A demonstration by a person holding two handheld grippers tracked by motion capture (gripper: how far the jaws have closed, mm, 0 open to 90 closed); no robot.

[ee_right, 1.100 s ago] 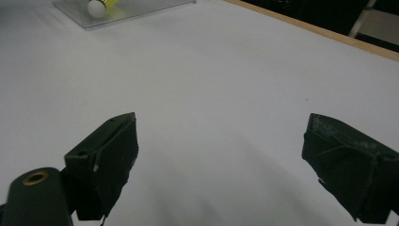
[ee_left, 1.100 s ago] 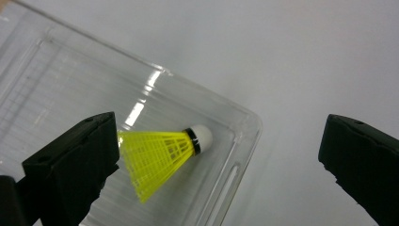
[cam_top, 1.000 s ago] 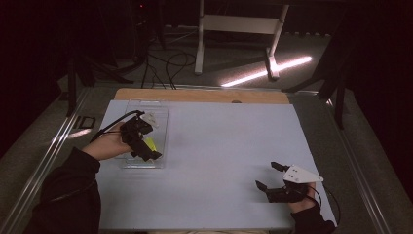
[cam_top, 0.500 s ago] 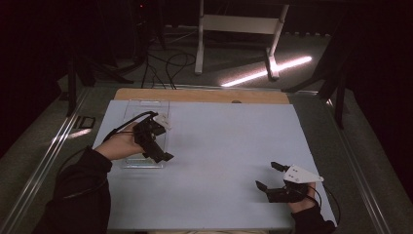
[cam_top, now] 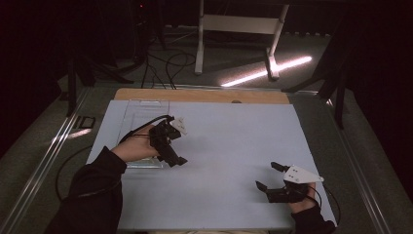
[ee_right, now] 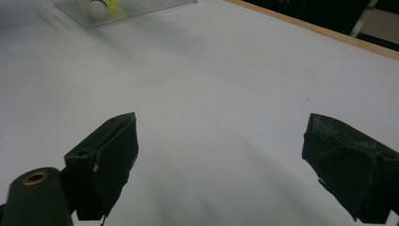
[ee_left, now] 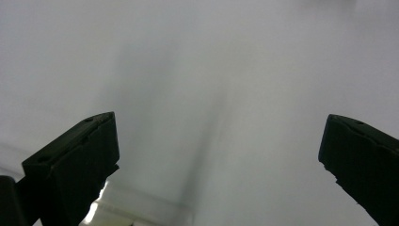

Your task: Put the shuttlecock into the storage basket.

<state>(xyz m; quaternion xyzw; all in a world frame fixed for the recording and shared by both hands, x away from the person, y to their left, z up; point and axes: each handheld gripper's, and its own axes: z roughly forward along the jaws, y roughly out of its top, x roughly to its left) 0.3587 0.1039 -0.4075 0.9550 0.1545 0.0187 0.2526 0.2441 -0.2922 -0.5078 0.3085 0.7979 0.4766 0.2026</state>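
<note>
Shuttlecock (ee_right: 104, 4), white-tipped with yellow-green feathers, lay inside the clear tray (cam_top: 144, 111) at the far left of my table; I saw it in the right gripper view, at the top edge, partly cut off. I counted one shuttlecock, one tray and two grippers. A pale grey sheet (cam_top: 229, 146) covered the table (cam_top: 204, 94), leaving a wooden strip bare along the far edge. Around it the room was dark, with cables on the floor, a white stand (cam_top: 238, 29) beyond the table and a bright streak of light (cam_top: 265, 73) across the floor to the far right.

At the left, my left gripper (cam_top: 171, 155) hung just right of the tray's near end, its jaws wide apart over bare sheet in the left gripper view, with a tray corner showing beneath them. At the near right, my right gripper (cam_top: 268, 176) sat low by the sheet's near edge, jaws also spread wide and gripping nothing, pointing left.
</note>
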